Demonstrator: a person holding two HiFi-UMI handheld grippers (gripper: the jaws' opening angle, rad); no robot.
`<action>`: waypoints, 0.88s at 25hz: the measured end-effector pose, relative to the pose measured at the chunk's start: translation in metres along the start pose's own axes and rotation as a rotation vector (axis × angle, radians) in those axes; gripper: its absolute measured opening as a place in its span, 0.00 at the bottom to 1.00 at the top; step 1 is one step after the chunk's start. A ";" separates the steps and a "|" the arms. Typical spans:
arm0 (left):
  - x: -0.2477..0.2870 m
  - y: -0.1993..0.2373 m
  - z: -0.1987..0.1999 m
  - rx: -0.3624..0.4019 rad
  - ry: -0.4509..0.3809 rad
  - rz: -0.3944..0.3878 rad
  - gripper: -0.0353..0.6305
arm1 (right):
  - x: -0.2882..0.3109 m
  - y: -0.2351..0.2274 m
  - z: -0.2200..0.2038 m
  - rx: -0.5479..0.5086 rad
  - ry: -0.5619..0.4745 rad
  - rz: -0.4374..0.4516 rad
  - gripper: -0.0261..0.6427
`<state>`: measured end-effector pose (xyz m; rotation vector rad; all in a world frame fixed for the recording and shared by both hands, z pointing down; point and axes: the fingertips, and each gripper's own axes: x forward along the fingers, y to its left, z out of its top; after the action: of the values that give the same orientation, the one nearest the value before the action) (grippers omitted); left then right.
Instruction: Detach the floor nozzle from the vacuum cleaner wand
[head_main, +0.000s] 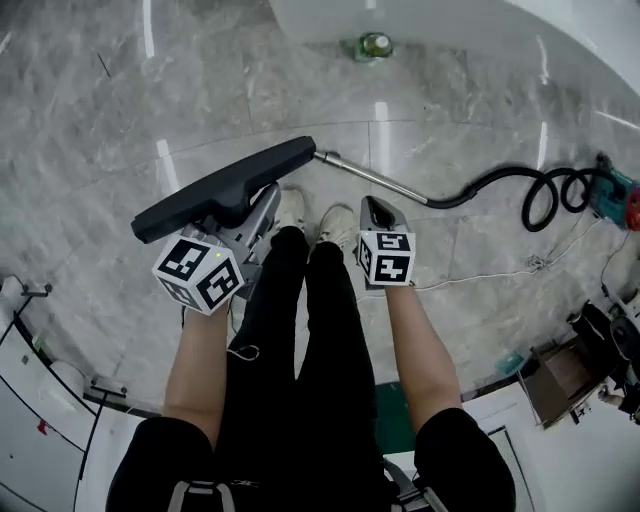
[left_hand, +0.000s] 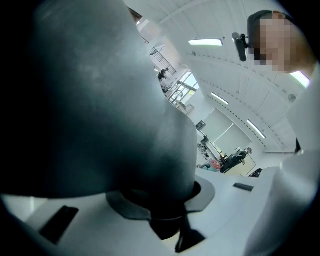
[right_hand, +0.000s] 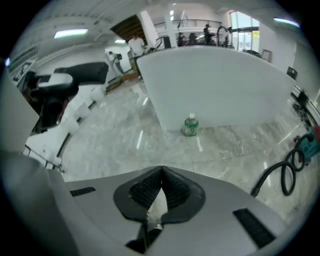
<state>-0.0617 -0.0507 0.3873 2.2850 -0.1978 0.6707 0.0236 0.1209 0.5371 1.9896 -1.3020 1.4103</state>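
The dark grey floor nozzle hangs off the floor, apart from the wand, with my left gripper shut on its neck. In the left gripper view the nozzle fills most of the picture and sits between the jaws of the left gripper. The metal wand lies on the marble floor, its bare end near the nozzle's right tip, and runs into the black hose. My right gripper points down beside the shoes, shut with nothing in it; in its own view the right gripper has its pads together.
A green bottle stands at the foot of a curved white wall. The teal and red vacuum body lies at the right by the coiled hose. A thin cable crosses the floor. White equipment stands at the left.
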 end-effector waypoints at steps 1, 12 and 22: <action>-0.011 -0.020 0.016 0.004 -0.004 0.002 0.23 | -0.033 0.007 0.013 0.037 -0.025 0.008 0.06; -0.114 -0.234 0.190 0.165 -0.096 -0.052 0.24 | -0.391 0.021 0.233 0.162 -0.611 -0.105 0.06; -0.183 -0.370 0.260 0.357 -0.240 -0.120 0.24 | -0.568 0.033 0.268 0.172 -0.898 -0.125 0.06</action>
<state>0.0102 0.0251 -0.0897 2.6955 -0.0550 0.3909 0.0997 0.1745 -0.0851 2.9216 -1.3449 0.5544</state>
